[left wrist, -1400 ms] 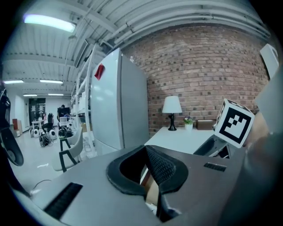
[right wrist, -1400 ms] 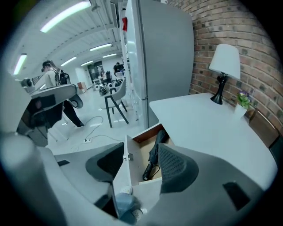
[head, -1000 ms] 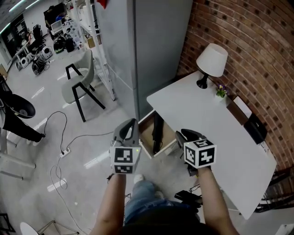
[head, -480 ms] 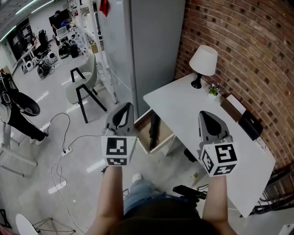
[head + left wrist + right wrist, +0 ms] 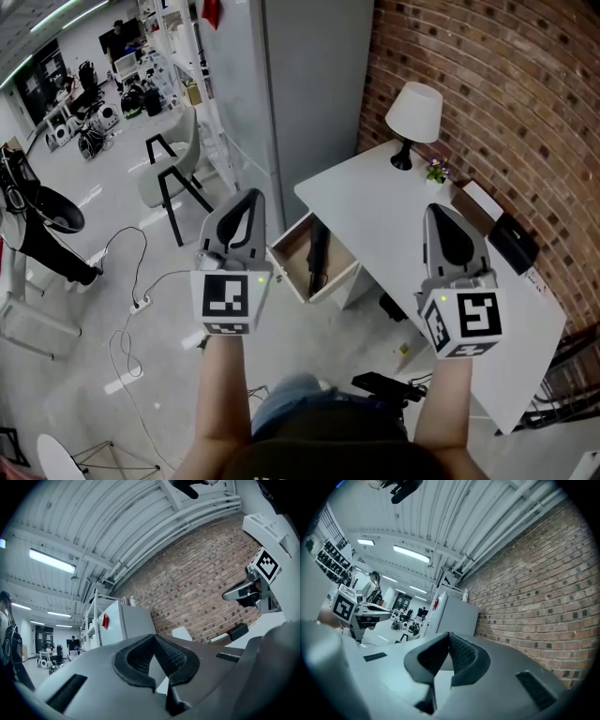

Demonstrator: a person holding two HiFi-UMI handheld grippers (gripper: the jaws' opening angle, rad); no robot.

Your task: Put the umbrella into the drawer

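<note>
A folded black umbrella [image 5: 317, 251] lies inside the open wooden drawer [image 5: 287, 269] at the left end of the white desk [image 5: 394, 230]. Both grippers are held up high and roughly level, well above the drawer and apart from it. My left gripper [image 5: 246, 214] hangs over the floor left of the drawer, jaws shut and empty; in its own view the left gripper [image 5: 153, 637] points at the brick wall. My right gripper [image 5: 448, 234] is over the desk, also shut and empty, and the right gripper [image 5: 449, 634] faces the wall too.
A white lamp [image 5: 413, 108], a small potted plant [image 5: 434, 171] and a black box [image 5: 513, 244] stand on the desk by the brick wall. A grey cabinet [image 5: 300, 84] rises behind the drawer. A chair [image 5: 173, 173] and floor cables [image 5: 131, 309] lie to the left.
Both grippers have risen from just in front of the drawer and spread apart, the right one swinging out over the desk. The umbrella stays in the open drawer.
</note>
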